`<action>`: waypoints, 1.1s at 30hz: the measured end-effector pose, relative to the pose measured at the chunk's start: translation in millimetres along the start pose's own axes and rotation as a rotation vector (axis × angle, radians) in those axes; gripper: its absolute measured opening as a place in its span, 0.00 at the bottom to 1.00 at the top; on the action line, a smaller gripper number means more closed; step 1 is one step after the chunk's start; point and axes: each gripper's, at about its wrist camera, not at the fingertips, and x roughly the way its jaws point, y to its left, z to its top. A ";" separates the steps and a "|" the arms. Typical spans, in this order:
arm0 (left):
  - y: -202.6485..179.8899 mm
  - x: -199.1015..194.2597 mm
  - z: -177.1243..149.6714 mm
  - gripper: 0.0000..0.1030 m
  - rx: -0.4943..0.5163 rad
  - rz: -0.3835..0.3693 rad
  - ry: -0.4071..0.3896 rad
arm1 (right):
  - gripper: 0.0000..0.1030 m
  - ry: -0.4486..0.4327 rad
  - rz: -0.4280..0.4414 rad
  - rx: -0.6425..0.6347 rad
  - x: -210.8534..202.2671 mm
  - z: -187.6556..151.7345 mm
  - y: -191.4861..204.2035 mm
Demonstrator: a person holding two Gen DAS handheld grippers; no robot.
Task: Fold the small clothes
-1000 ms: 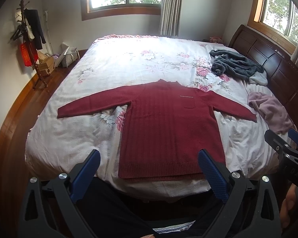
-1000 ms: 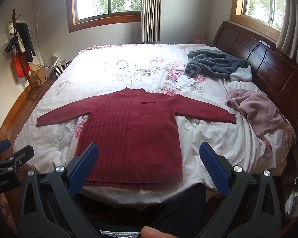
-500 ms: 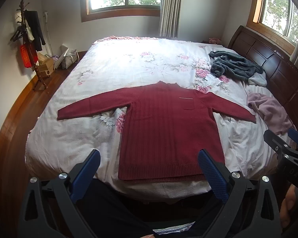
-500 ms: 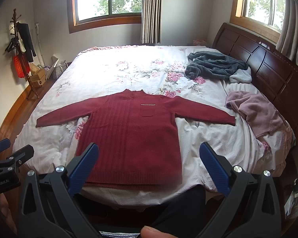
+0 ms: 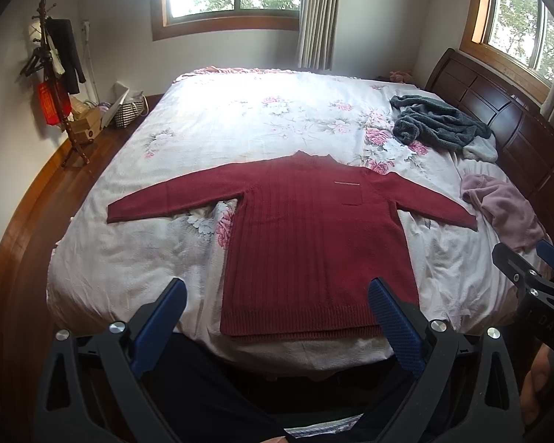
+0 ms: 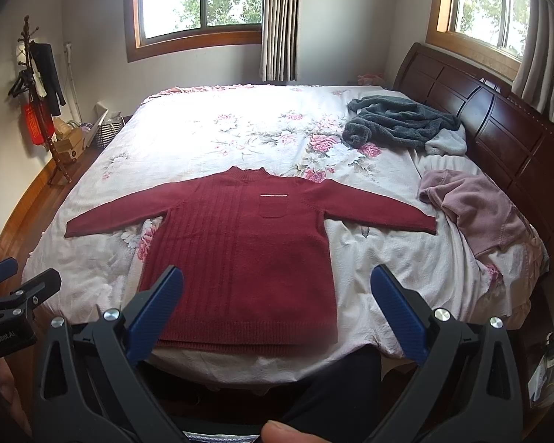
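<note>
A dark red knit sweater lies flat and face up on the bed, both sleeves spread out, its hem at the near edge of the mattress. My left gripper hangs open above the near bed edge, short of the hem, holding nothing. My right gripper is open too, level with the hem and apart from the cloth. Each gripper shows at the side of the other's view: the right gripper and the left gripper.
A grey fleece garment and a mauve garment lie on the right of the floral bedspread, near the dark wooden headboard. A coat stand and boxes stand on the floor at left. The person's dark trousers fill the foreground.
Both views have risen and drawn back very slightly; the sweater sits a little lower in frame. Sweater and gripper jaws are unchanged.
</note>
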 end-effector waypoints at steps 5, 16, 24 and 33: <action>1.0 1.2 1.8 0.96 0.000 0.002 0.001 | 0.97 0.001 -0.001 0.000 -0.2 0.4 -0.2; 1.7 4.5 3.4 0.96 0.000 0.002 0.008 | 0.97 0.008 0.000 0.005 3.9 -1.1 -4.2; 1.8 12.2 3.8 0.96 -0.001 0.000 0.020 | 0.97 0.027 -0.002 0.013 17.6 0.1 -7.5; -11.5 52.4 3.6 0.96 0.068 -0.006 0.005 | 0.97 0.004 -0.029 0.009 45.9 5.8 -17.2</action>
